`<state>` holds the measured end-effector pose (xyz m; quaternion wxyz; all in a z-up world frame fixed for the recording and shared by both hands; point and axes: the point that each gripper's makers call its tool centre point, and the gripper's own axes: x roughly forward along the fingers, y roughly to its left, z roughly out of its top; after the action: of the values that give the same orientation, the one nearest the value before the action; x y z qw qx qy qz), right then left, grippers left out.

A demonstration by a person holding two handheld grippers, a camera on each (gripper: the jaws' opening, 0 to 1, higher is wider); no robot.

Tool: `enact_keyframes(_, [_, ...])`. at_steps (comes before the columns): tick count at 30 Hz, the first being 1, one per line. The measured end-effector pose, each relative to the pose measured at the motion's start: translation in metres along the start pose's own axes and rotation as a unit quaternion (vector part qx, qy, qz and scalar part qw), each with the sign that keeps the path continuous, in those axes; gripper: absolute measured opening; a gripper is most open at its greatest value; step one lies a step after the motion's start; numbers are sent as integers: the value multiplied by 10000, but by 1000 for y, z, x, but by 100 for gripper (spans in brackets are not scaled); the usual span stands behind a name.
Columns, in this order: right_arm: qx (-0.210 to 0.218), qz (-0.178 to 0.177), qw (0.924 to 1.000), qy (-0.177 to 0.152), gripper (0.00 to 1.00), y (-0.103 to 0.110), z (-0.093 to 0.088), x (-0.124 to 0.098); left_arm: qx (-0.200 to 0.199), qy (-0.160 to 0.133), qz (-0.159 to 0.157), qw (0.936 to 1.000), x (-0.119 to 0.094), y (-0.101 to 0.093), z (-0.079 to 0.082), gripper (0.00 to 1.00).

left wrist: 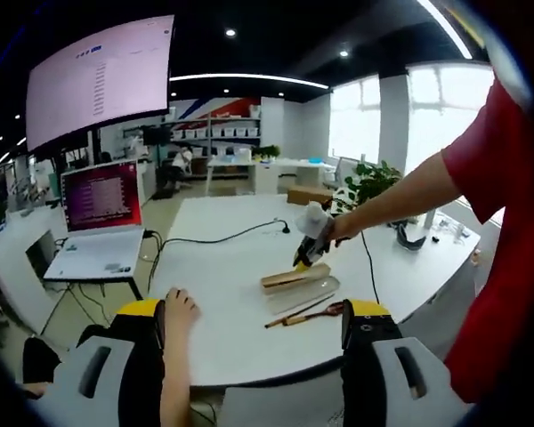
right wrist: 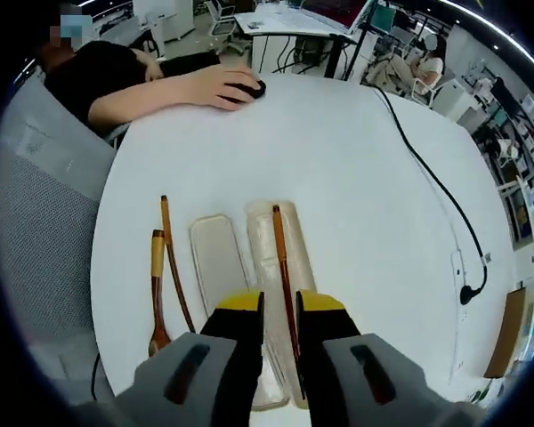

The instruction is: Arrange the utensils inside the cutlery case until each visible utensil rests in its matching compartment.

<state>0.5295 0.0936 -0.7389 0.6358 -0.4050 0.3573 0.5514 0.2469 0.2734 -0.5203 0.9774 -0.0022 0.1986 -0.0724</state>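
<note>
On the white round table (right wrist: pixel 338 178), the right gripper (right wrist: pixel 280 325) hangs over the open cutlery case (right wrist: pixel 289 267), its jaws drawn nearly together on a wooden chopstick (right wrist: pixel 280 267) that runs from between the jaw tips along the case's length; the hold looks firm, though the contact point itself is partly hidden by the jaws. The clear lid (right wrist: pixel 218 262) lies flat just beside the case on its left. Beyond the lid, a second chopstick (right wrist: pixel 173 262) and a wooden spoon (right wrist: pixel 157 294) rest on the bare table, close together and not yet in the case. The left gripper (left wrist: pixel 254 334) is held well back from the work with its jaws wide apart and nothing in them; in its view the right gripper (left wrist: pixel 310 249) shows poised at the case (left wrist: pixel 294 280). Risks, as judged: if the stick is released while still tilted, it may settle across a divider rather than in its slot; pushing along the groove could slide the unsecured case. A seated person's arm (right wrist: pixel 160 89) rests on the far rim, well apart.
</note>
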Motion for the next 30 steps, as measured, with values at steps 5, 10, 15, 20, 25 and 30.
enact_keyframes(5, [-144,112,9998,-110,11,15,9,-8,-53,-19,-2,10000,-6,15,-3,83])
enact_keyframes(10, [-377,139,9992,-77,9,29,9,-7,-17,-101,23,9999,-7,25,3,83])
enact_keyframes(15, [-673,160,9976,-43,3,40,7,-1,18,-103,-62,9999,-3,23,2,83])
enact_keyframes(20, [-686,328,9971,-46,5,52,6,15,119,-58,-164,9998,2,19,-1,83])
enact_keyframes(25, [-686,527,9962,-92,6,68,10,24,101,-56,-218,9997,5,15,-1,83])
enact_keyframes(30, [-685,632,9956,-119,5,77,12,38,76,-23,-217,9997,6,12,-3,83])
